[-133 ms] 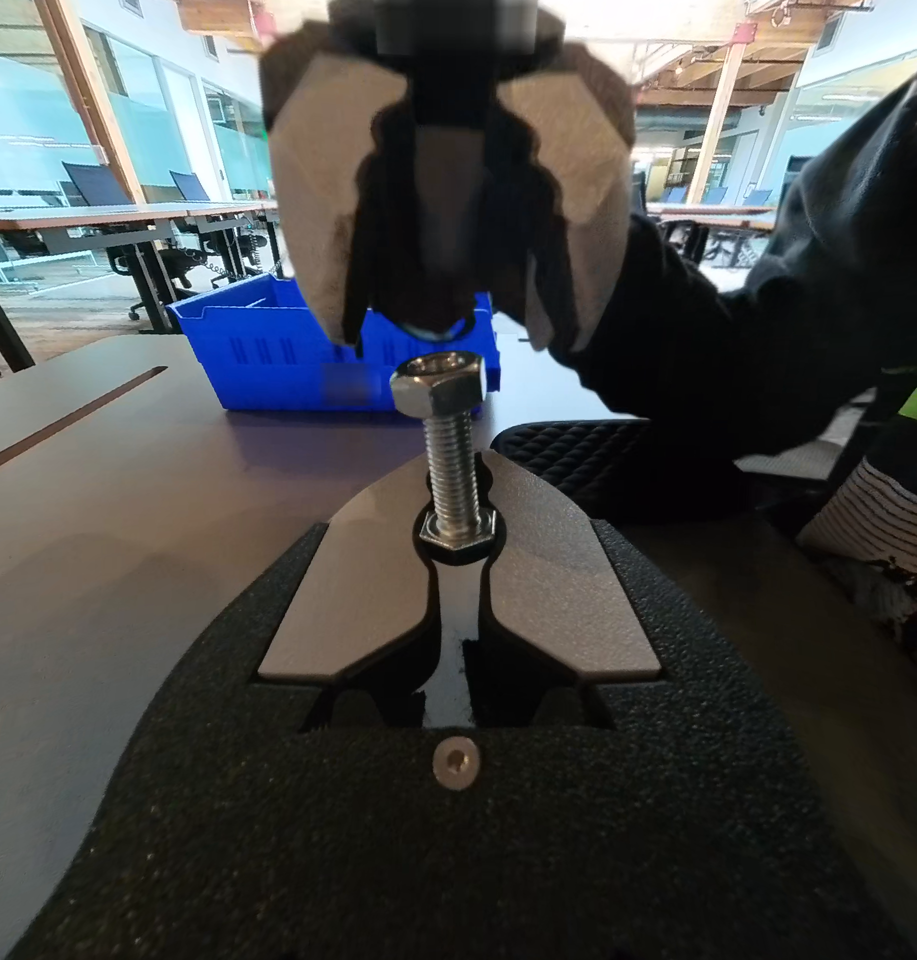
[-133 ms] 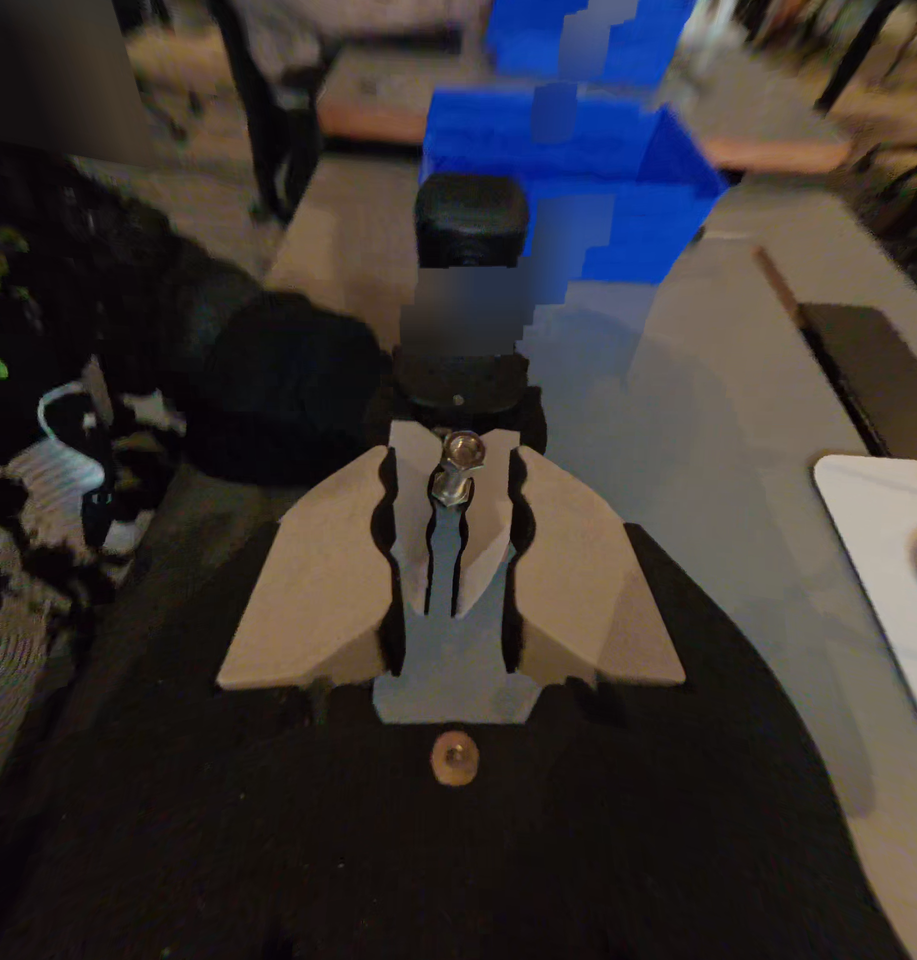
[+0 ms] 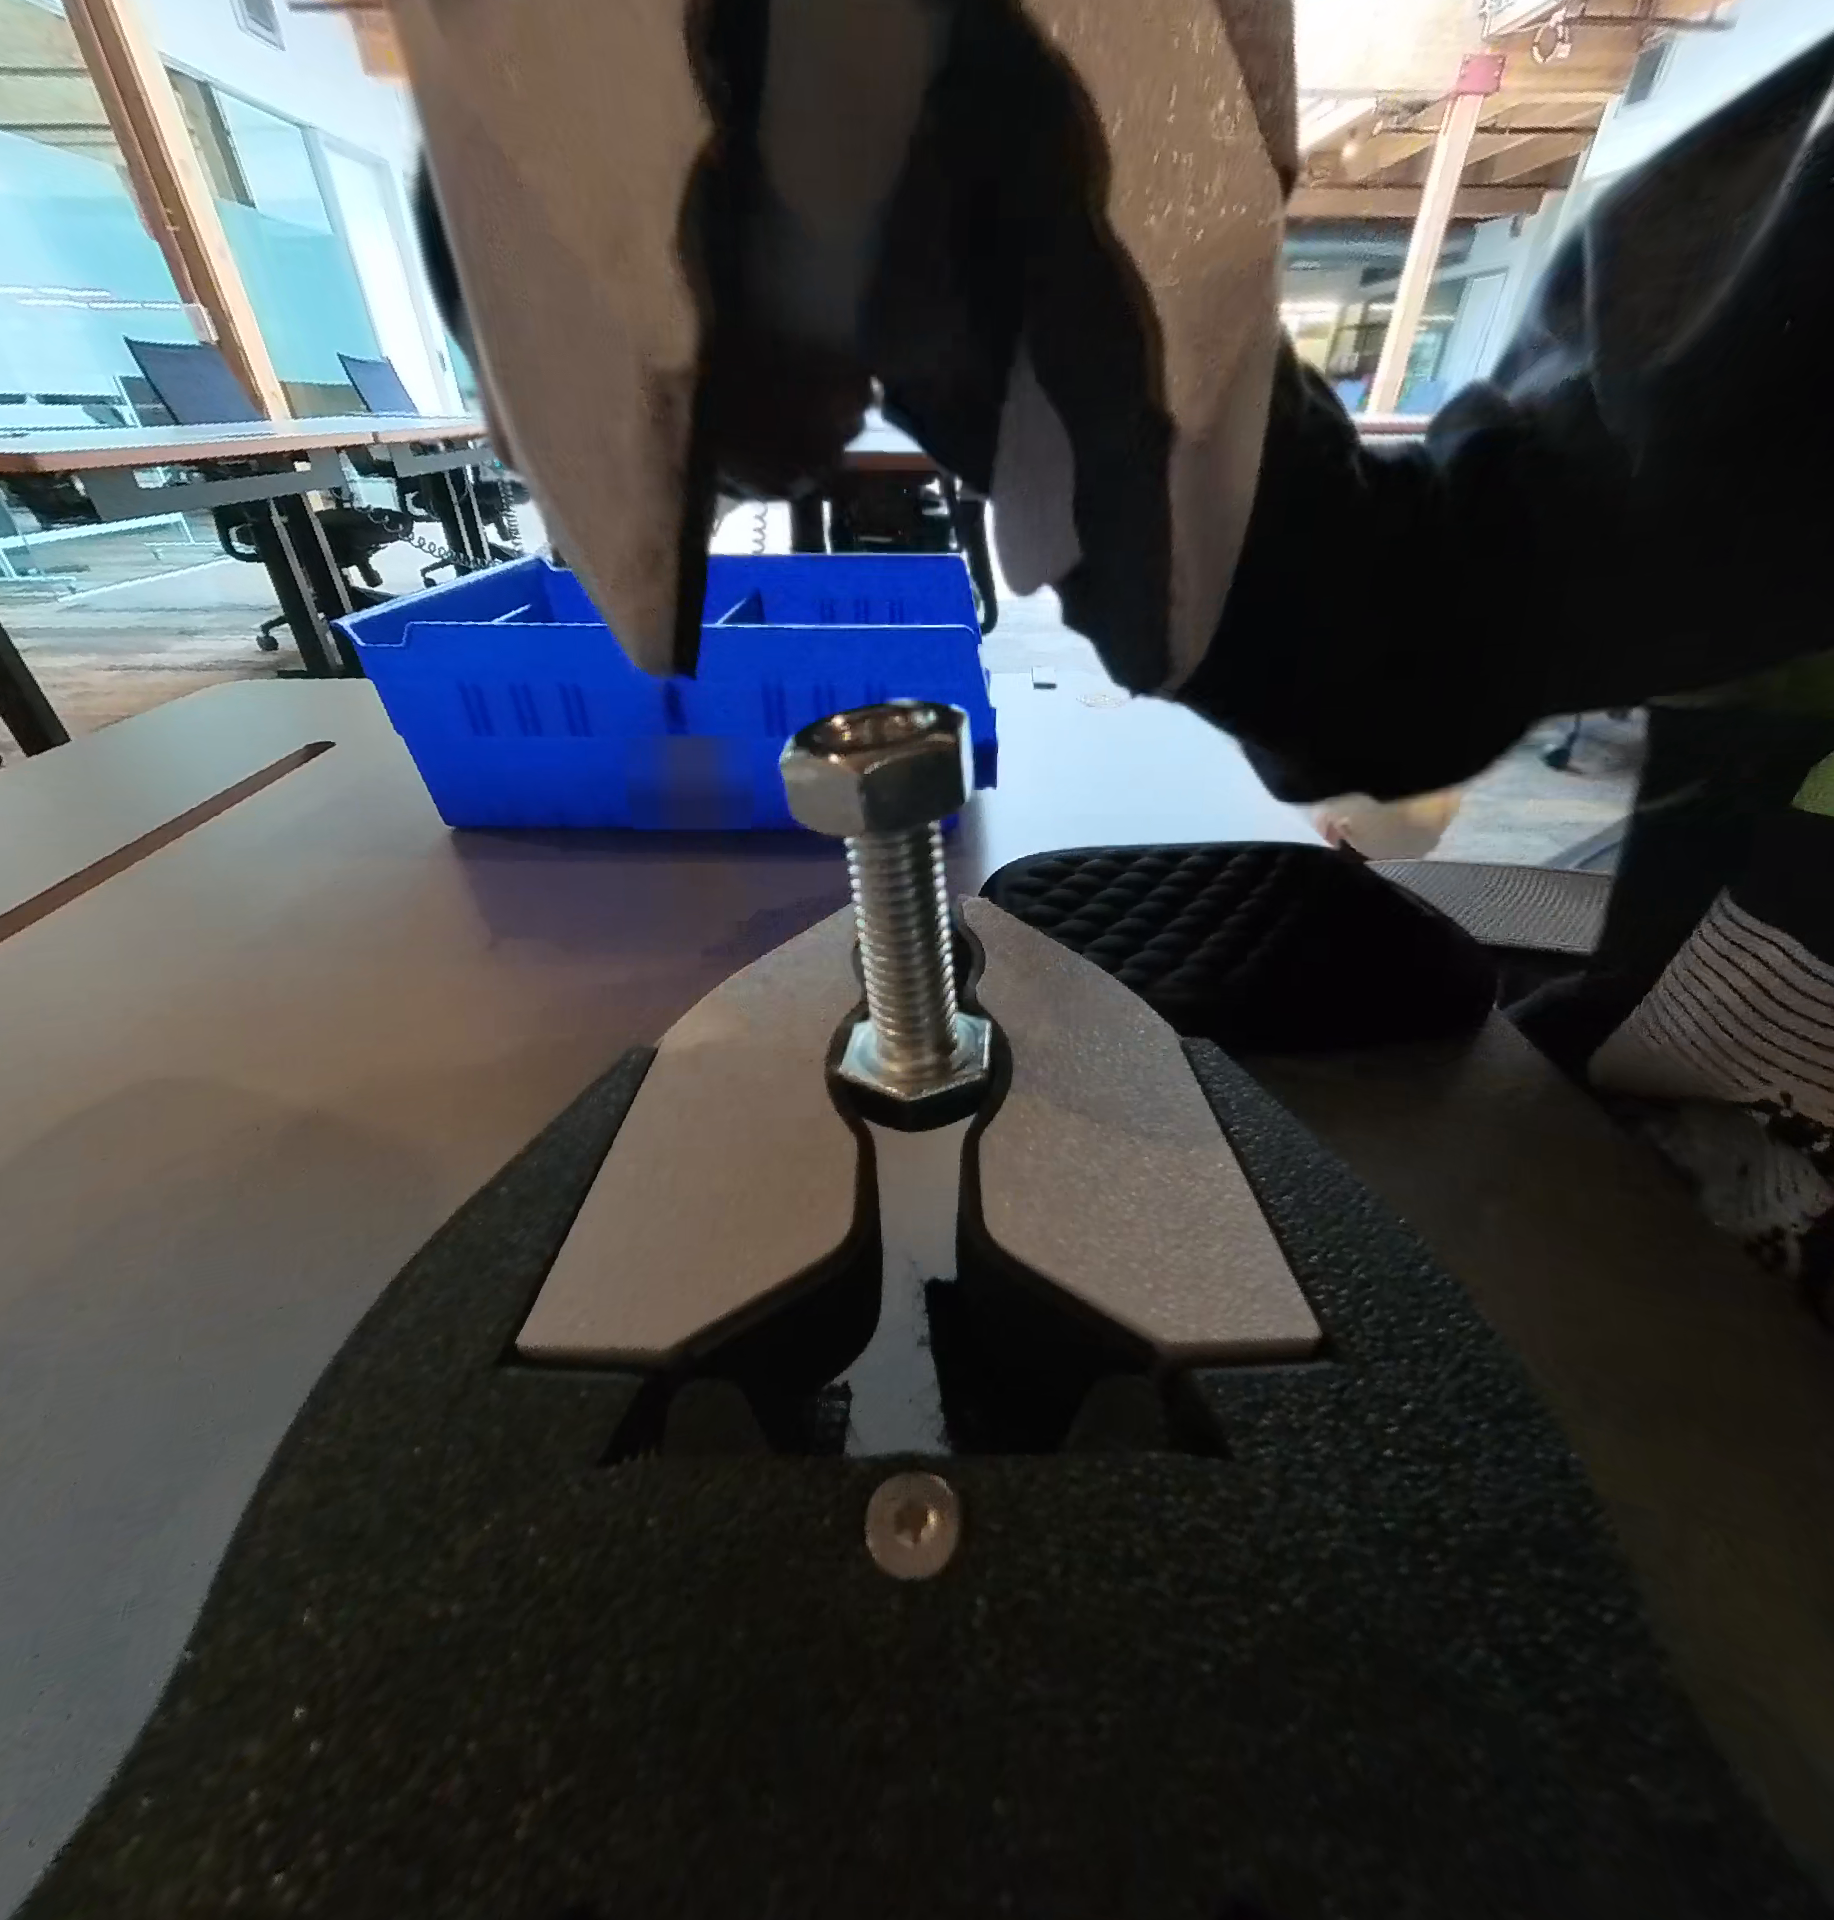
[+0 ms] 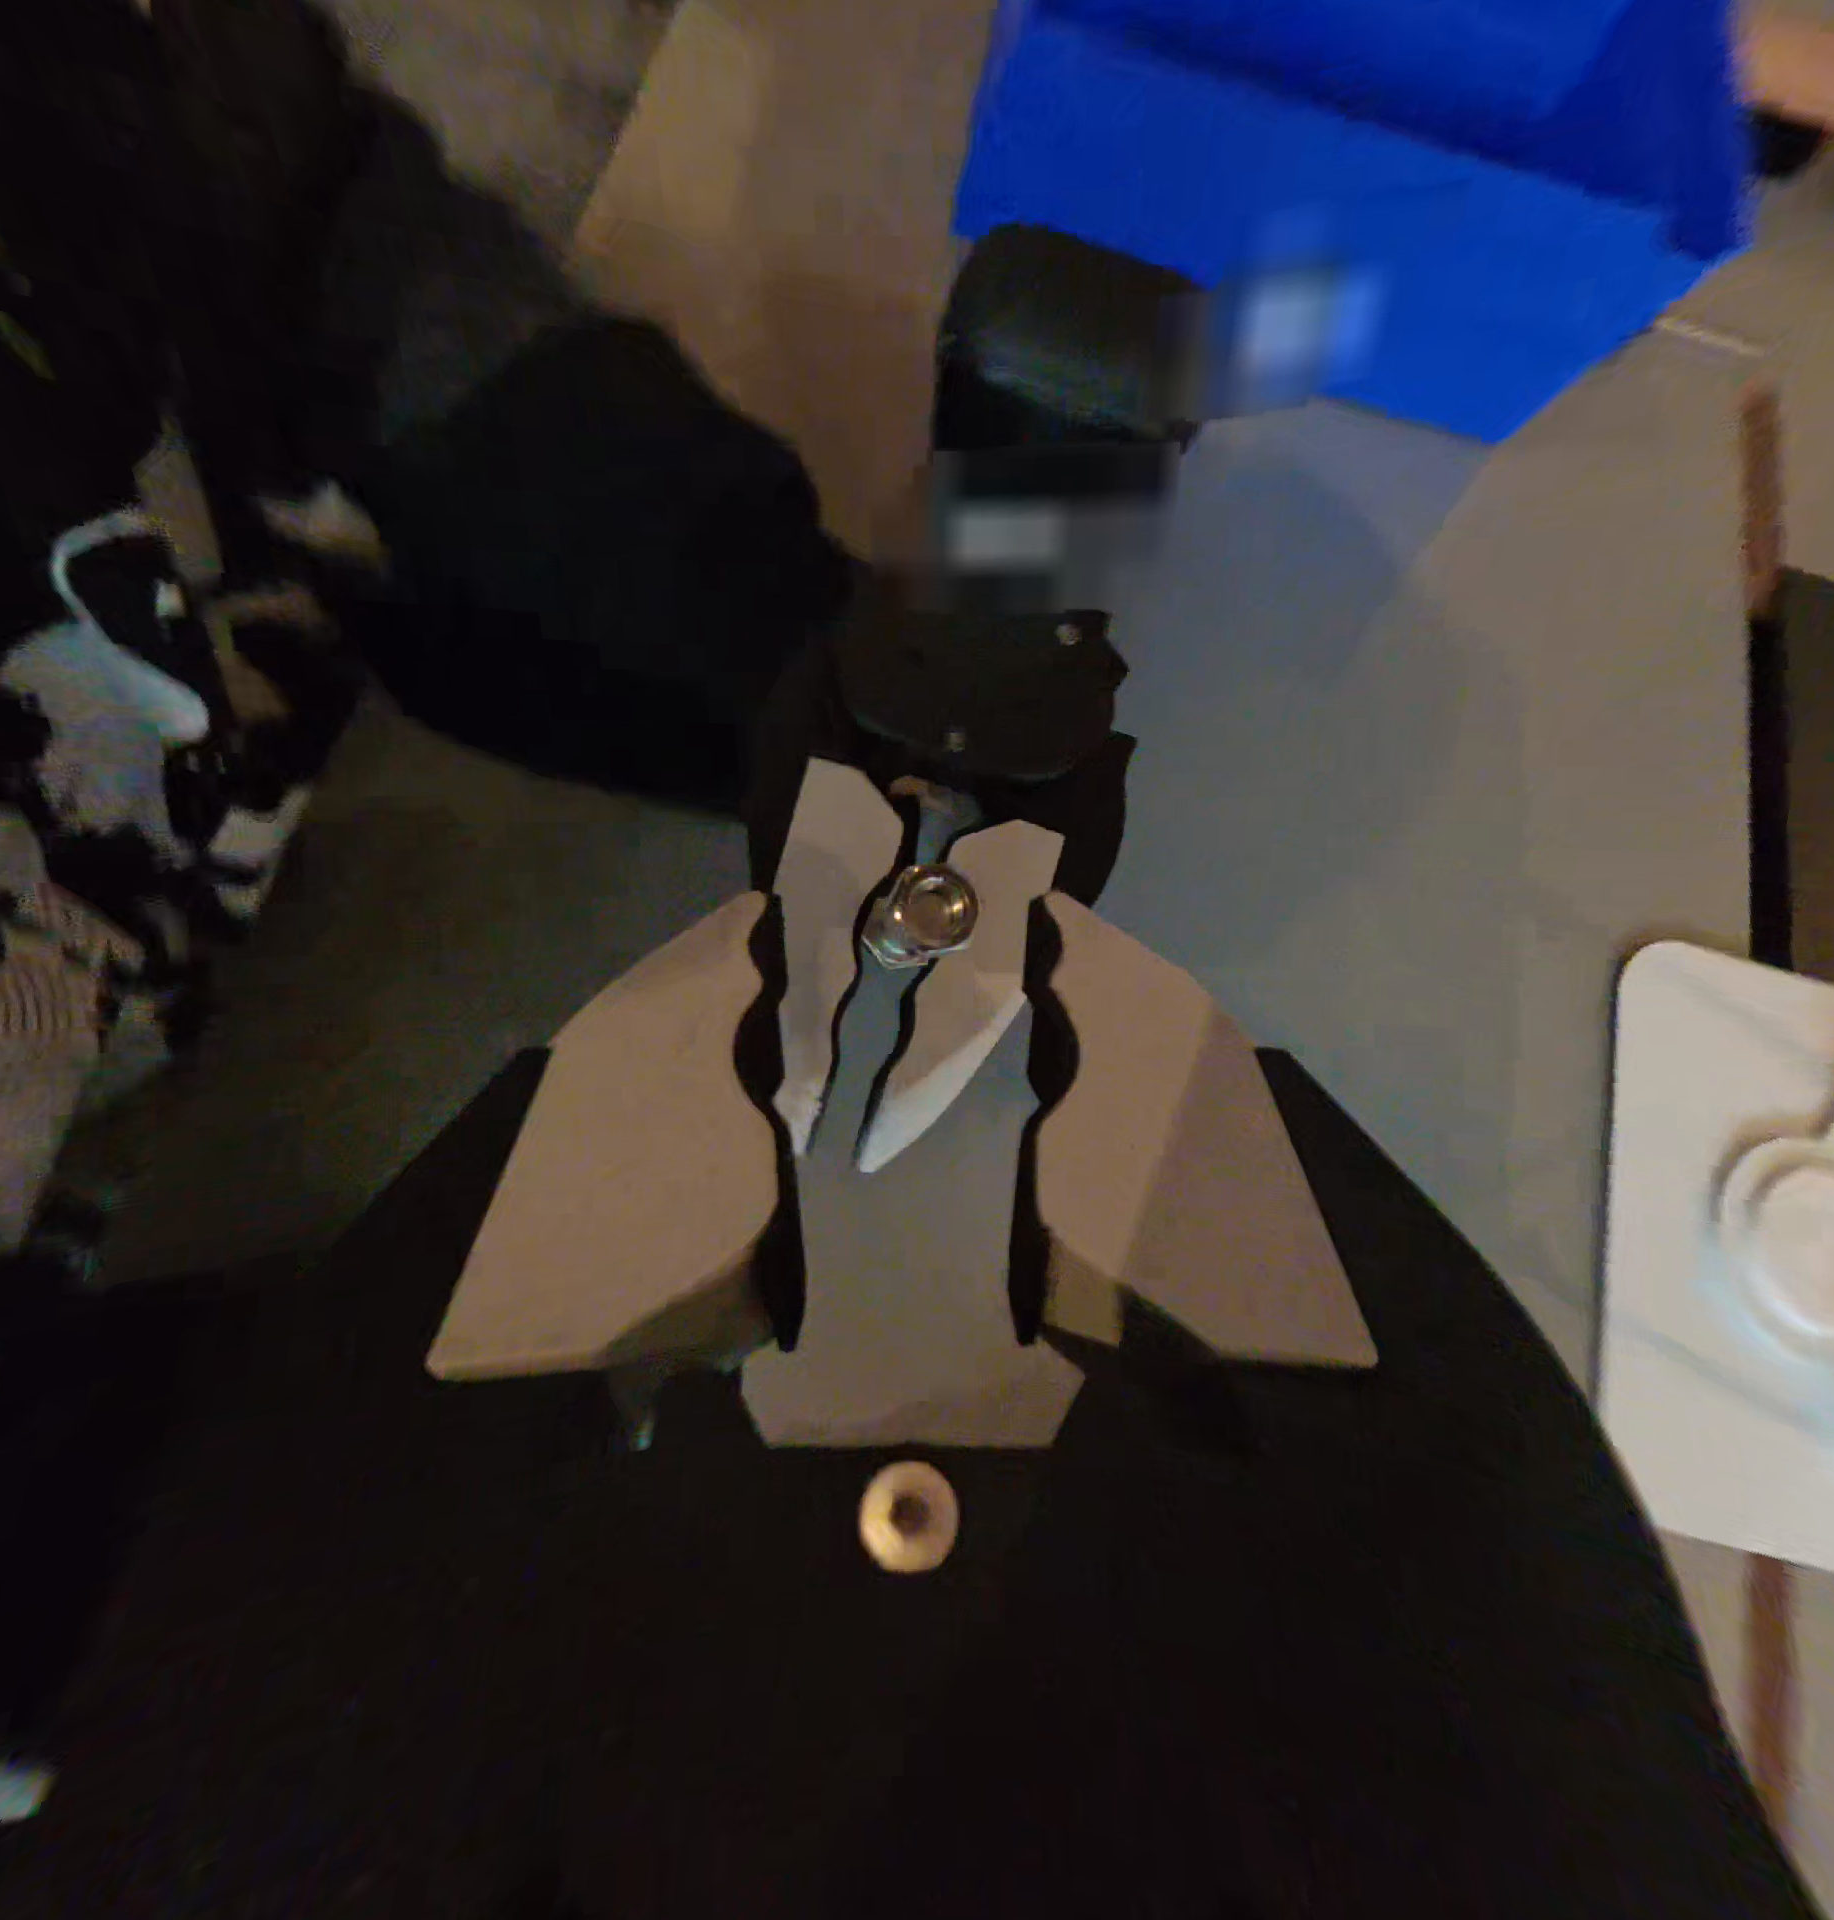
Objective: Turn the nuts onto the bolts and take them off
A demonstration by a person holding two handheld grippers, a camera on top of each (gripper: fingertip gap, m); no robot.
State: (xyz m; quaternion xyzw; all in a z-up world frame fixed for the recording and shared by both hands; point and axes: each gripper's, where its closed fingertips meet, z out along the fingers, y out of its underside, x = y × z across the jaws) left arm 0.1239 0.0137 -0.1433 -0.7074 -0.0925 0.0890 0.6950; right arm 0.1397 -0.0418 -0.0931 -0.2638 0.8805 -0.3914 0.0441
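A steel bolt (image 3: 905, 935) stands upright with its hex head (image 3: 877, 769) on top. My left gripper (image 3: 913, 935) is shut on the nut (image 3: 913, 1070) at the lower end of the thread, just above the grey table (image 3: 269, 1039). My right gripper (image 3: 908, 665) hangs open and empty right above the bolt head, fingers pointing down and apart from it. In the right wrist view, my right gripper (image 4: 902, 914) looks straight down past its spread fingers (image 4: 664, 1143) at the bolt head (image 4: 928, 909) and the nut (image 4: 897, 951).
A blue bin (image 3: 580, 727) stands on the table behind the bolt and also shows in the right wrist view (image 4: 1360, 156). A black mesh pad (image 3: 1235, 935) lies to the right. A dark sleeve (image 3: 1515, 520) reaches in from the right. A white moulded tray (image 4: 1775, 1247) lies at the right.
My right gripper has come nearer the left wrist camera, staying open over the bolt head. The bolt, the nut and my left gripper have not moved.
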